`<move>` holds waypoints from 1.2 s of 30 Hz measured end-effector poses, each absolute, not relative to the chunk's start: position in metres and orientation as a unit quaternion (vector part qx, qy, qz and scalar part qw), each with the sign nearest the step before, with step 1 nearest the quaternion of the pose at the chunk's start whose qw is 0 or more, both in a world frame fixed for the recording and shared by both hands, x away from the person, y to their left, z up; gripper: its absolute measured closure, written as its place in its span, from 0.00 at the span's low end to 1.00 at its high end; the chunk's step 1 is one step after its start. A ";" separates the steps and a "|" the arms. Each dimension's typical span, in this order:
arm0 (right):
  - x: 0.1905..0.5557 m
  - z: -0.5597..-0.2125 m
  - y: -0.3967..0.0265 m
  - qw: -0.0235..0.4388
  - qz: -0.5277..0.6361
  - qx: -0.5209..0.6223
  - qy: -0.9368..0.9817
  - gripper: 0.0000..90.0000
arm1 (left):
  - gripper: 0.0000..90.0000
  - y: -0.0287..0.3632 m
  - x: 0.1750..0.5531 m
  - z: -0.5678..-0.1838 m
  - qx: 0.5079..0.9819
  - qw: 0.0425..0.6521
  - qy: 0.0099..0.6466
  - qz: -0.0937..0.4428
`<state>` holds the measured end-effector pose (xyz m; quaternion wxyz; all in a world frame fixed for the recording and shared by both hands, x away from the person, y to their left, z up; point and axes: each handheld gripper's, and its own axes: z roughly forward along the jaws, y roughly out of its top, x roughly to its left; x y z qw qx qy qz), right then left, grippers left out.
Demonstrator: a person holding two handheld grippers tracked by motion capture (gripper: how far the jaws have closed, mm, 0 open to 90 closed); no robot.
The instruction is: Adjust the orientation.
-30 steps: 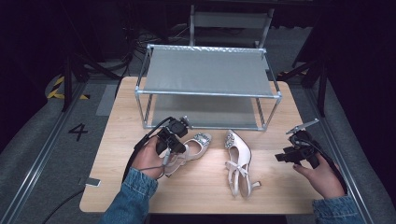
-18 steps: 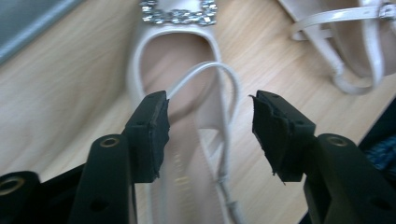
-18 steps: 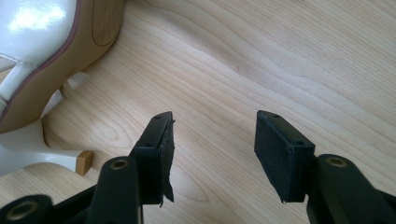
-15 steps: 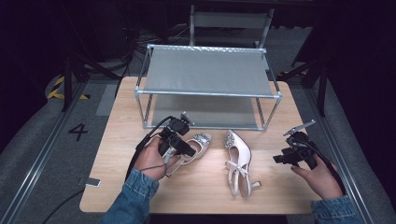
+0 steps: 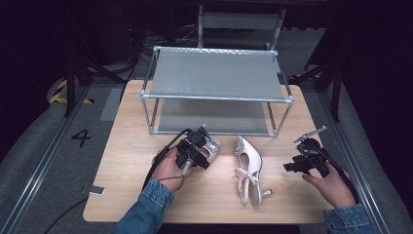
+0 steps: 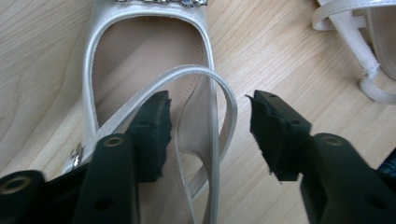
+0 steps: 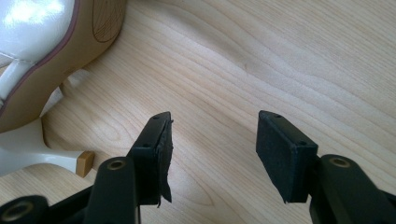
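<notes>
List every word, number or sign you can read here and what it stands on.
"4": a dark numeral on the grey floor mat left of the table.
Yellow and black stripes, a warning marking with no letters, on the floor farther back.
Nothing legible on either shoe, the rack or the grippers.

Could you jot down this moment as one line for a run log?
left claw: open, just been closing, astride left shoe's slingback strap | right claw: open, nothing between | right shoe: lying on table

Grey 2-tier metal rack [image 5: 216,78] at the wooden table's [image 5: 126,126] far side
</notes>
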<state>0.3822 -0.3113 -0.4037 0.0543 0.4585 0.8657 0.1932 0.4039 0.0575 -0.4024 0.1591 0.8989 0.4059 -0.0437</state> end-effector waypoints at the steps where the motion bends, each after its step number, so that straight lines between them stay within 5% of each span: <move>1: 0.382 -0.404 -0.311 0.054 0.193 0.458 0.866 0.51 | 0.58 0.056 0.405 -0.404 0.903 0.151 0.401 -0.041; 11: 0.382 -0.406 -0.309 0.053 0.189 0.455 0.869 0.51 | 0.76 0.049 0.403 -0.415 0.905 0.142 0.401 -0.030; 16: 0.382 -0.407 -0.308 0.054 0.188 0.451 0.871 0.52 | 0.94 0.045 0.398 -0.413 0.914 0.137 0.383 0.006; 24: 0.384 -0.405 -0.309 0.053 0.192 0.451 0.870 0.52 | 0.95 0.045 0.391 -0.398 0.911 0.142 0.379 0.082; 36: 0.384 -0.401 -0.311 0.054 0.199 0.453 0.867 0.52 | 0.95 0.059 0.400 -0.381 0.893 0.176 0.406 0.085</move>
